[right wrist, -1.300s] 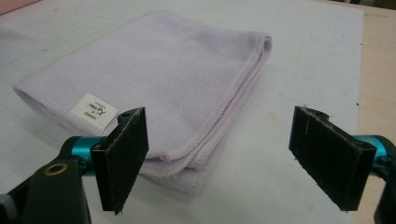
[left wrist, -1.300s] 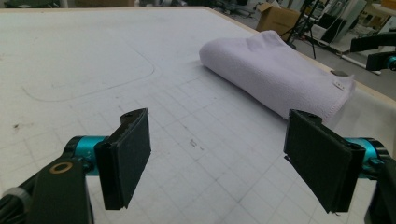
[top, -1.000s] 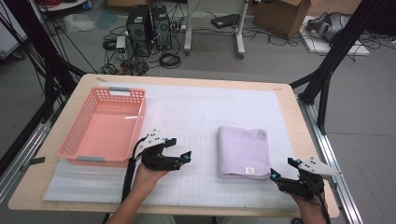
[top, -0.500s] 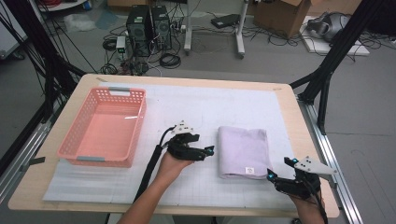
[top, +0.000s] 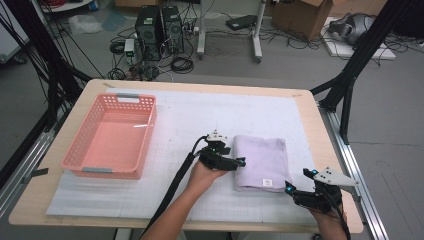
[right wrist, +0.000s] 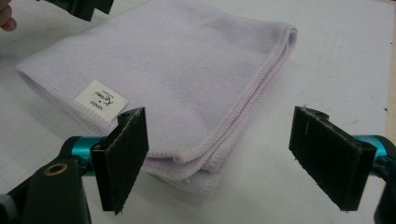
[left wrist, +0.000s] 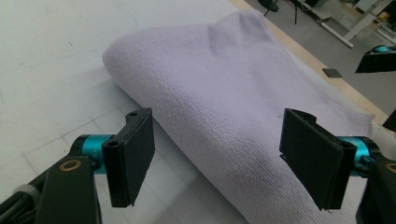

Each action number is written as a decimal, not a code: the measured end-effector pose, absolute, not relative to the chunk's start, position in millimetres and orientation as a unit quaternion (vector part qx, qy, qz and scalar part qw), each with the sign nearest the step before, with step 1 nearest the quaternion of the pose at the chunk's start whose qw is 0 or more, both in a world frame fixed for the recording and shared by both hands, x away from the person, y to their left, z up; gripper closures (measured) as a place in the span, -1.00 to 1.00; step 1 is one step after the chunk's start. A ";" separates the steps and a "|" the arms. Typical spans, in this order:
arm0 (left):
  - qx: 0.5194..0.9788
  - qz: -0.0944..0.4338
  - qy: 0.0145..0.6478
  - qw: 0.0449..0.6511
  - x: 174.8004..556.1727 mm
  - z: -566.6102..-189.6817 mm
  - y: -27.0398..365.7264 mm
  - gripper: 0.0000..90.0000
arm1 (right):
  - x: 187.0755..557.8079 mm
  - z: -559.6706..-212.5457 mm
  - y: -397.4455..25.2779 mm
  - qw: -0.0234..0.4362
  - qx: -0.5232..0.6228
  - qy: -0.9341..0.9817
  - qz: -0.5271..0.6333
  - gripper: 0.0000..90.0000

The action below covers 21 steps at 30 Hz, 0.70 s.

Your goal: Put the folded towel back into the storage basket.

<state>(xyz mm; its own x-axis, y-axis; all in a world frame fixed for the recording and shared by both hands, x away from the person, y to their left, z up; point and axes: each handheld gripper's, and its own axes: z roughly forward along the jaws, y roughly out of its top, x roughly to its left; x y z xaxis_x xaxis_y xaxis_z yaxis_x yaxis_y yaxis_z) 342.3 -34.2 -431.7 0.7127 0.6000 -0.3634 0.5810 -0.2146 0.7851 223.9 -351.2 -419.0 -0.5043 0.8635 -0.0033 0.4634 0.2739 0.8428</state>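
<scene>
On the table, folded lilac towel (top: pixel 261 161).

- I see a soft, light purple towel (top: pixel 261 161), folded flat into a neat square.
- It lies on the tabletop (top: pixel 165 197), white tag up.

Bare white mat (top: pixel 200 115) is lying open between the basket (top: pixel 112 135) and the towel (top: pixel 260 157), giving a wide lane with nothing standing in it. The left gripper (top: pixel 239 162) is sitting at the towel's left edge, taking up that side. The right gripper (top: pixel 300 186) is sitting at the towel's near right corner, close to the table edge (top: pixel 350 220). Beyond the towel the mat is running free to the far edge.
</scene>
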 end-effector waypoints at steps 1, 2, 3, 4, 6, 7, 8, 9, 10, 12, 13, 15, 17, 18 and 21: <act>0.785 0.010 0.382 0.488 343.5 -434.5 -38.9 -0.41 | 224.1 -419.5 -351.5 0.240 0.436 0.762 0.414 -0.59; 0.786 0.009 0.383 0.485 344.0 -435.9 -40.6 -0.40 | 224.2 -419.6 -351.5 0.240 0.437 0.761 0.414 -0.59; 0.786 0.009 0.383 0.485 344.0 -435.9 -40.6 -0.41 | 224.2 -419.6 -351.5 0.240 0.437 0.761 0.414 -0.59; 0.787 0.008 0.386 0.482 344.2 -437.0 -42.2 -0.41 | 224.3 -420.0 -351.8 0.239 0.437 0.762 0.415 -0.59; 0.790 0.007 0.387 0.475 345.0 -439.2 -44.1 -0.41 | 224.2 -420.1 -351.9 0.239 0.438 0.761 0.414 -0.59; 0.794 0.004 0.390 0.467 345.8 -441.3 -45.1 -0.41 | 224.2 -420.3 -351.9 0.238 0.439 0.761 0.414 -0.59; 0.792 0.003 0.394 0.466 346.0 -442.4 -46.2 -0.41 | 224.3 -420.4 -351.7 0.237 0.438 0.762 0.414 -0.59; 0.792 0.003 0.394 0.466 346.0 -442.4 -46.2 -0.42 | 224.4 -420.5 -351.6 0.237 0.438 0.762 0.414 -0.59; 0.794 0.002 0.393 0.463 346.6 -443.2 -46.2 -0.42 | 224.3 -420.5 -351.1 0.236 0.439 0.762 0.414 -0.59; 0.795 -0.010 0.401 0.454 347.8 -447.1 -48.7 -0.40 | 224.8 -420.8 -350.6 0.236 0.437 0.763 0.414 -0.59; 0.796 -0.010 0.400 0.455 348.1 -447.5 -49.0 -0.39 | 224.8 -420.9 -350.2 0.236 0.437 0.763 0.414 -0.59; 0.794 -0.015 0.399 0.458 348.7 -447.8 -49.5 -0.34 | 224.7 -420.8 -349.9 0.236 0.437 0.763 0.413 -0.59; 0.798 -0.019 0.390 0.458 348.0 -448.3 -50.0 -0.18 | 224.6 -420.9 -350.4 0.236 0.437 0.763 0.413 -0.59; 0.798 -0.019 0.390 0.458 348.0 -448.3 -50.0 -0.06 | 224.7 -421.0 -350.8 0.237 0.438 0.763 0.413 -0.59; 0.798 -0.029 0.387 0.462 346.2 -449.8 -52.6 0.15 | 224.6 -421.2 -351.6 0.236 0.440 0.761 0.414 -0.59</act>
